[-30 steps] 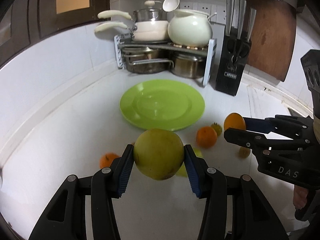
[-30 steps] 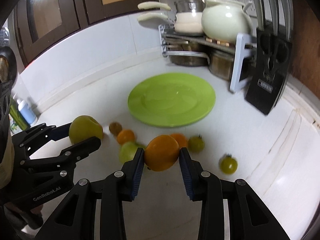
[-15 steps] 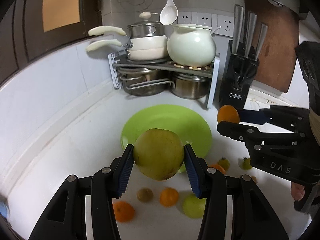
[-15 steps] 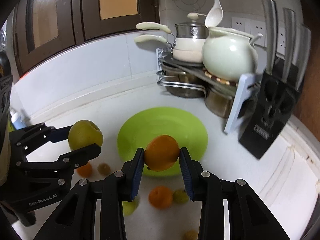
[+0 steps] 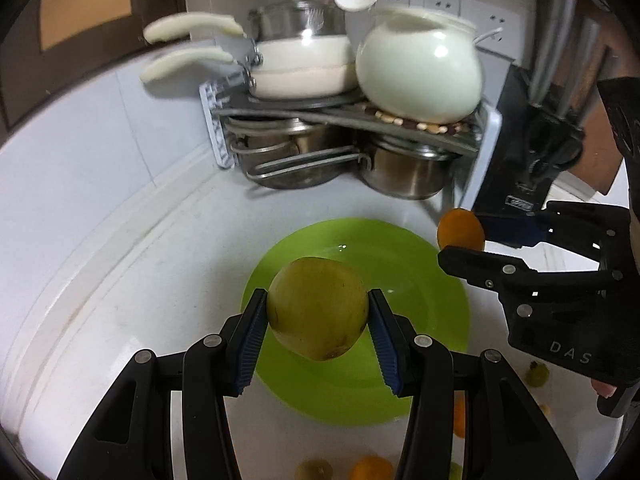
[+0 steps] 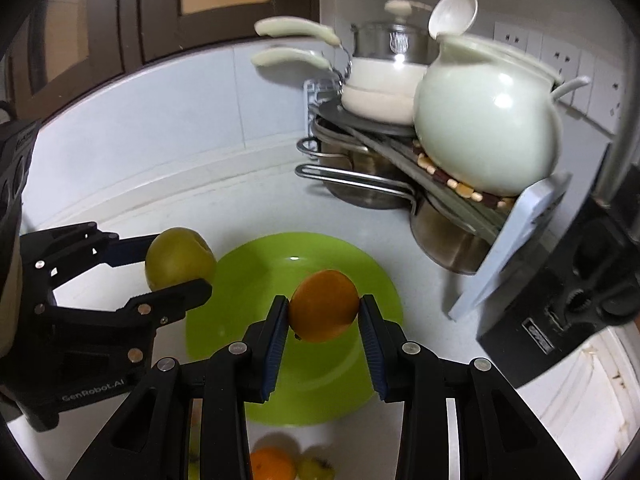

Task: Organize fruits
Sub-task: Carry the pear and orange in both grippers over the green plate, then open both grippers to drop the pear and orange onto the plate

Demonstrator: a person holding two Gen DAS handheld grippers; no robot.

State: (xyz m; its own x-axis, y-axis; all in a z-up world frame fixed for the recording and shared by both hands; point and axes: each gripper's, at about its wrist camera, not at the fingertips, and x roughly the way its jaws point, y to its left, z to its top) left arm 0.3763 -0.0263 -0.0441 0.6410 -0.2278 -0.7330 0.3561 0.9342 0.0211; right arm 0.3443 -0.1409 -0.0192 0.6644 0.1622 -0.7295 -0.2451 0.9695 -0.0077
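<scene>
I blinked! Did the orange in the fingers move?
Yes. The orange was carried forward from above the loose fruit to over the green plate, toward the pot rack.

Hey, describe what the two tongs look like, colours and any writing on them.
Both the left tongs and right tongs are matte black plastic with angular linkage arms, silver rivets at the joints, and blue ribbed pads inside each finger. The left body reads "GenRobot.AI" in grey letters, the right body "DAS". No cables or sleeves show.

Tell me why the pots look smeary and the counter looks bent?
Left wrist view: the white pot and pans are motion-blurred, while the green fruit held in front stays sharp. Right wrist view: the fisheye lens curves the counter edge; a glare spot shines on the green plate.
</scene>
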